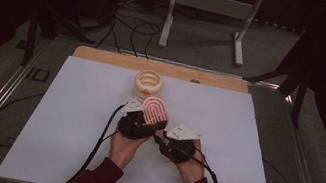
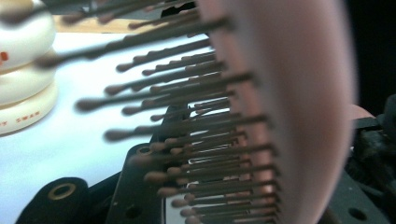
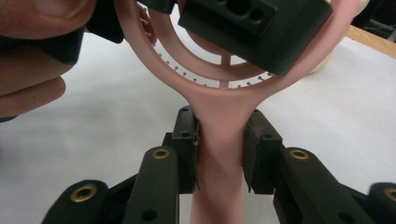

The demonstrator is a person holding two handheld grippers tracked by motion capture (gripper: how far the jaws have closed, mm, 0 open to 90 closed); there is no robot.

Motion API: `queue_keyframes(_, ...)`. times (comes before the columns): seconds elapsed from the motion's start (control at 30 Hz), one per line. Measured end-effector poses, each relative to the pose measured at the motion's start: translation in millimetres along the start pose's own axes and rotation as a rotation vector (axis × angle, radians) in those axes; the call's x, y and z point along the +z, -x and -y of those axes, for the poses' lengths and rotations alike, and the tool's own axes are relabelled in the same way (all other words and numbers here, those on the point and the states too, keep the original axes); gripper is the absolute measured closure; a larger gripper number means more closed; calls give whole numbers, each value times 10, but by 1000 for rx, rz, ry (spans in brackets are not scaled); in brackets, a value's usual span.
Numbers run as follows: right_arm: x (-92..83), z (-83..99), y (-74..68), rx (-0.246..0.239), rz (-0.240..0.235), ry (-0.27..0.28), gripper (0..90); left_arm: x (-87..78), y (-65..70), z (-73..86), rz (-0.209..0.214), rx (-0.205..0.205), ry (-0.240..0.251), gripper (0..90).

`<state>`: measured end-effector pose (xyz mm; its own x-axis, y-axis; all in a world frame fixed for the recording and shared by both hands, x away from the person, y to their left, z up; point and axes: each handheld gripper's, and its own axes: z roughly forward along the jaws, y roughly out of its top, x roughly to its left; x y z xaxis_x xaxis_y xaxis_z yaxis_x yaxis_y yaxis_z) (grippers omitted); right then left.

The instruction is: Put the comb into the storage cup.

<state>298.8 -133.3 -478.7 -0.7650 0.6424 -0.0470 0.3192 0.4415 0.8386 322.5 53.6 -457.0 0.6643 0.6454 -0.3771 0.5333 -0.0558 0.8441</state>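
high view: you have one pink hairbrush (image 1: pixel 155 110) held up off the white sheet (image 1: pixel 64 120) near the middle of the table, just this side of the cream ribbed container (image 1: pixel 148 84), and both tools are on it. on the left, your left gripper (image 1: pixel 134 123) is clamped across the brush head; in the left gripper view the bristles (image 2: pixel 196 140) cross right in front of the lens with the pink head (image 2: pixel 299 107) beside them. on the right, your right gripper (image 1: pixel 177 145) has its jaws pressed to either side of the pink handle (image 3: pixel 222 154), narrow, just below where the handle widens into the open ribbed head (image 3: pixel 224 70). the risk, as i judge it, lies in two rigid grips on one stiff plastic piece: if you twist or pull your hands apart, the neck between handle and head could bend or snap, or the smooth handle could slide through the right pads. the left jaws may also be bearing on bristles, which could splay or let the head rotate. if you push forward, the brush tip could knock the cream container, which stands close ahead. count: one hairbrush, one cream container, one white sheet, two grippers, two hands in dark red sleeves (image 1: pixel 99 182).
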Motion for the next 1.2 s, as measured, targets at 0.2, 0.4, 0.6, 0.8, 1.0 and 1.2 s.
queue_keyframes(0.2,-18,-9,10,8,4,15,679,-9,28,-26,-2,3,10,629)
queue_keyframes(0.4,-22,-9,38,15,4,17,578,-48,21,-60,-12,10,25,630)
queue_keyframes(0.6,-26,-13,50,28,-9,24,456,-79,-4,-85,-24,4,33,630)
queue_keyframes(0.8,-28,-17,56,48,-28,26,317,-91,-15,-105,-27,3,34,630)
queue_keyframes(1.0,-32,-21,61,55,-9,31,104,-100,-12,-109,-33,2,41,630)
queue_keyframes(1.2,-80,-21,96,69,-3,48,91,-124,-43,-129,-41,-3,41,630)
